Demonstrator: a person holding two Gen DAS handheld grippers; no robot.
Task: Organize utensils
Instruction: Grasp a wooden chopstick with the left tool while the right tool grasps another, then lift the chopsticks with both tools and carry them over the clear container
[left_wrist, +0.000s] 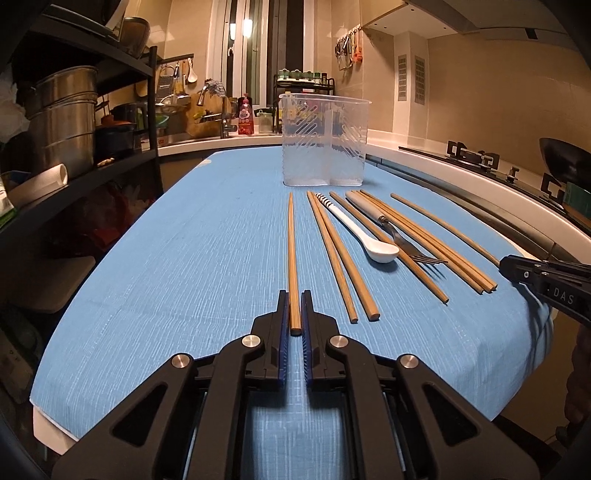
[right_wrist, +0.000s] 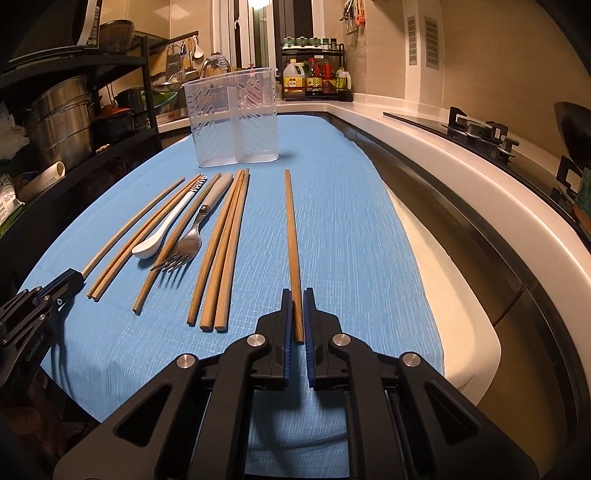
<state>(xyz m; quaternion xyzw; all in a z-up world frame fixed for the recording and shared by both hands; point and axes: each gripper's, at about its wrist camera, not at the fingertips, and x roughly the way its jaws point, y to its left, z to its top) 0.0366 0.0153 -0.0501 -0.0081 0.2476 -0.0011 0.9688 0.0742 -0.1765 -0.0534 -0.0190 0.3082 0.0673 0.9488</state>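
Observation:
Several wooden chopsticks, a white spoon (left_wrist: 369, 236) with a striped handle and a grey-handled fork (left_wrist: 402, 240) lie side by side on a blue cloth (left_wrist: 184, 258). Behind them stands a clear two-compartment holder (left_wrist: 323, 140), upright with nothing in it. My left gripper (left_wrist: 294, 300) is shut on the near end of the leftmost chopstick (left_wrist: 291, 240), which rests on the cloth. My right gripper (right_wrist: 296, 297) is shut on the near end of the rightmost chopstick (right_wrist: 291, 229), lying apart from the others. Each gripper shows at the edge of the other's view.
A black shelf (left_wrist: 74, 177) with steel pots stands to the left. A white counter (right_wrist: 461, 177) with a gas hob and a dark wok runs along the right. Sink, bottles and a spice rack (right_wrist: 314, 74) sit beyond the holder (right_wrist: 234, 118).

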